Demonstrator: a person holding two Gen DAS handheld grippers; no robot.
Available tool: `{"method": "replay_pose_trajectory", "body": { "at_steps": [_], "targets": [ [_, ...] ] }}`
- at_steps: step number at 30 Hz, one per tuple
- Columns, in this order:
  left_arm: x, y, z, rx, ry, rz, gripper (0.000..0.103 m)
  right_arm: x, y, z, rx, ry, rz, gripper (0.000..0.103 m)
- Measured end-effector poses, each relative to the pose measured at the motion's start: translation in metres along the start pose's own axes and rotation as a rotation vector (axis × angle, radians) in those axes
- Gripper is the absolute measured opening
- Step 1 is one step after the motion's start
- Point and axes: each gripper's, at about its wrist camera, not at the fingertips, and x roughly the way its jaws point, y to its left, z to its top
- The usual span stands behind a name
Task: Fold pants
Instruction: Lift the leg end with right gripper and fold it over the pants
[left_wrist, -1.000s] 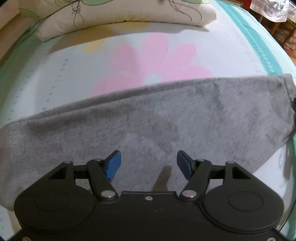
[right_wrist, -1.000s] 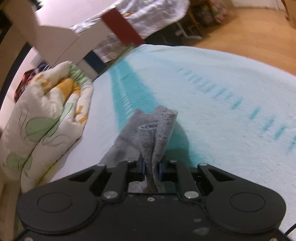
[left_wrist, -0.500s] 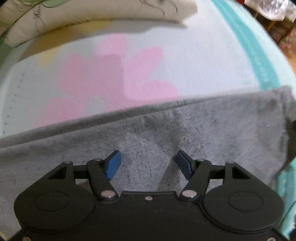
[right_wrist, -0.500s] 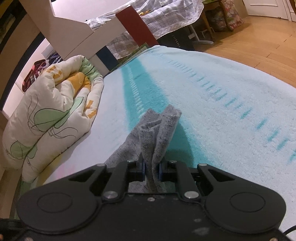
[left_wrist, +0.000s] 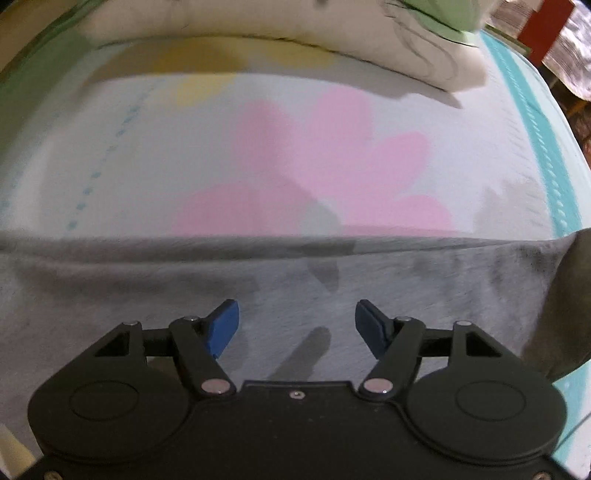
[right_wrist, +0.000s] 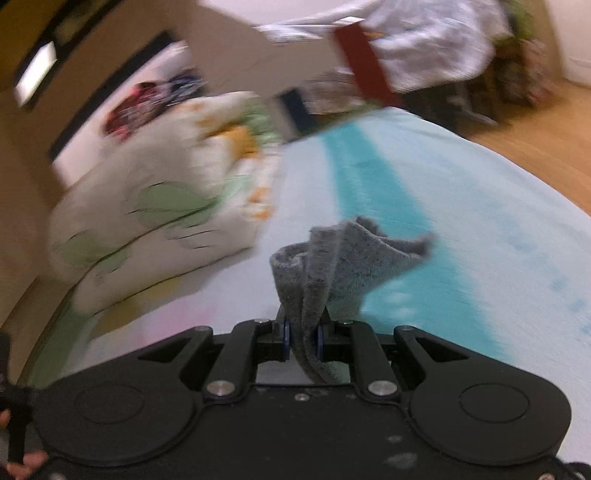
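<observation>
Grey pants (left_wrist: 147, 295) lie stretched across the bed in the left wrist view, their far edge a straight line from left to right. My left gripper (left_wrist: 296, 326) is open and empty, hovering just over the grey cloth. At the right edge a part of the pants (left_wrist: 565, 306) rises off the bed. My right gripper (right_wrist: 303, 341) is shut on a bunched end of the pants (right_wrist: 332, 258), which sticks up between the fingers above the bed.
The bed sheet (left_wrist: 221, 147) is white with a pink flower and a teal stripe (right_wrist: 376, 184). A folded floral quilt (right_wrist: 159, 206) lies at the head of the bed, also seen in the left wrist view (left_wrist: 295, 33). A wooden floor (right_wrist: 535, 147) lies beyond the bed's right side.
My right gripper has lifted and swung left with the pants' end; its view is blurred. My left gripper has shifted over the cloth, whose far edge now lies straighter.
</observation>
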Motion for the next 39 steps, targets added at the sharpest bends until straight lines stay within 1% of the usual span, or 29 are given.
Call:
{"method": "replay_pose_trajectory", "body": {
  "at_steps": [2,4,6,8,10,11,12,13,15,17,19,21,24,26,27,28,31,32,34,35,36,37,39],
  "targets": [
    [-0.002,0.018,-0.005,-0.027,0.016,-0.023,0.071,-0.005,0.034,-0.004,-0.075,0.009,0.062,0.014],
    [0.000,0.034,-0.011,-0.037,0.034,-0.079,0.071,-0.011,0.077,-0.014,-0.150,0.040,0.162,0.014],
    [0.004,0.042,-0.011,-0.039,0.044,-0.105,0.071,-0.018,0.123,-0.034,-0.256,0.077,0.266,0.014],
    [0.001,0.056,-0.015,-0.039,0.031,-0.082,0.071,-0.022,0.169,-0.067,-0.381,0.130,0.357,0.014],
    [-0.001,0.072,-0.019,-0.044,0.005,-0.022,0.071,-0.019,0.202,-0.104,-0.480,0.192,0.416,0.014],
    [-0.001,0.080,-0.022,-0.054,-0.001,0.023,0.071,-0.014,0.213,-0.123,-0.518,0.221,0.416,0.014],
    [0.000,0.086,-0.023,-0.060,-0.007,0.060,0.069,-0.007,0.223,-0.144,-0.558,0.257,0.399,0.014],
    [0.001,0.091,-0.024,-0.060,-0.015,0.082,0.069,0.002,0.229,-0.164,-0.584,0.303,0.382,0.015],
    [0.003,0.102,-0.027,-0.059,-0.020,0.073,0.069,0.011,0.232,-0.189,-0.605,0.347,0.358,0.016],
    [0.004,0.110,-0.029,-0.083,-0.029,0.052,0.069,0.011,0.230,-0.200,-0.612,0.343,0.335,0.019],
    [0.004,0.115,-0.030,-0.099,-0.045,0.026,0.069,0.008,0.226,-0.198,-0.574,0.345,0.337,0.019],
    [0.007,0.109,-0.025,-0.115,-0.052,0.019,0.069,0.003,0.224,-0.193,-0.544,0.329,0.334,0.016],
    [0.004,0.111,-0.023,-0.131,-0.055,0.009,0.068,0.000,0.225,-0.186,-0.512,0.320,0.335,0.016],
    [-0.009,0.115,-0.024,-0.166,-0.117,-0.005,0.068,0.001,0.225,-0.182,-0.436,0.323,0.349,0.015],
    [-0.018,0.120,-0.024,-0.167,-0.144,-0.003,0.068,0.000,0.224,-0.176,-0.385,0.315,0.356,0.015],
    [-0.026,0.122,-0.024,-0.165,-0.170,0.011,0.068,0.000,0.221,-0.168,-0.348,0.302,0.363,0.015],
    [-0.046,0.129,-0.022,-0.176,-0.265,0.079,0.069,-0.010,0.228,-0.152,-0.276,0.213,0.385,0.015],
    [-0.049,0.133,-0.022,-0.183,-0.286,0.099,0.069,-0.014,0.231,-0.148,-0.250,0.172,0.397,0.015],
    [-0.051,0.143,-0.022,-0.192,-0.296,0.124,0.070,-0.016,0.236,-0.149,-0.218,0.124,0.410,0.015],
    [-0.051,0.145,-0.022,-0.190,-0.289,0.138,0.070,-0.015,0.242,-0.157,-0.246,0.118,0.400,0.015],
    [-0.050,0.147,-0.023,-0.190,-0.279,0.161,0.070,-0.009,0.252,-0.171,-0.320,0.138,0.372,0.019],
    [-0.049,0.148,-0.023,-0.189,-0.271,0.183,0.070,-0.002,0.261,-0.185,-0.411,0.176,0.346,0.024],
    [-0.049,0.149,-0.026,-0.177,-0.269,0.202,0.070,0.010,0.270,-0.217,-0.549,0.287,0.319,0.029]
  ]
}}
